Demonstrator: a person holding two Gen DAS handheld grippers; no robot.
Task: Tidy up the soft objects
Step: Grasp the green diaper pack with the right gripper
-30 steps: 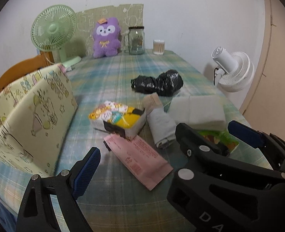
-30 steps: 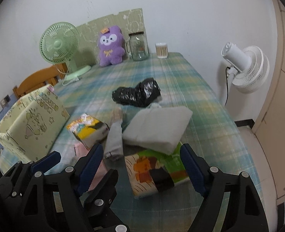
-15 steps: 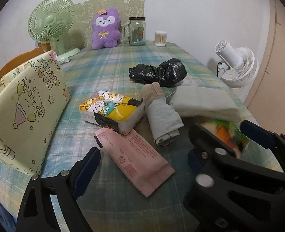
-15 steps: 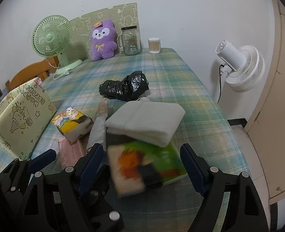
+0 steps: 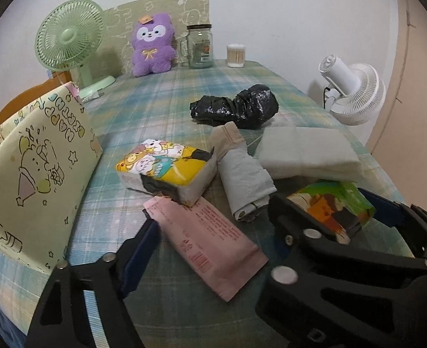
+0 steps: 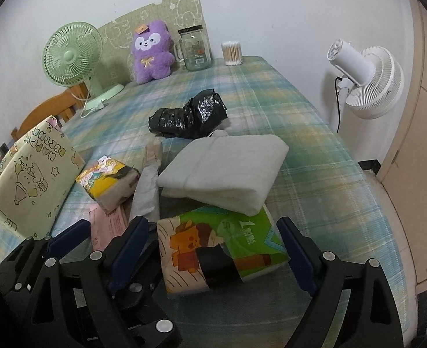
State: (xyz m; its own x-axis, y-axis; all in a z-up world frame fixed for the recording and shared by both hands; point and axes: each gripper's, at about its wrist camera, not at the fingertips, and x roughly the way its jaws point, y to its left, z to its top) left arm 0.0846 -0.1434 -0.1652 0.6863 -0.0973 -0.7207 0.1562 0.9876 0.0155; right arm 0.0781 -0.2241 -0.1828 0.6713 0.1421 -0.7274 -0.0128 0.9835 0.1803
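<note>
The right gripper's [image 6: 213, 249] 2 fingers [image 6: 296, 252] stand wide around the green tissue pack [image 6: 222, 246] near the tabletop's front edge; close squarely on its sides, gently, while the left gripper [image 5: 213, 249], also wide, holds nothing.

We read "HAPPY" in rounded outlined letters on the pale green gift bag [image 6: 32, 174], with a second word beneath it that looks like "BIRTHDAY" but stays partly unclear. The green tissue pack [image 6: 227, 246] carries a large "1". Print on the pink packet [image 5: 210, 243] is too small to read.
</note>
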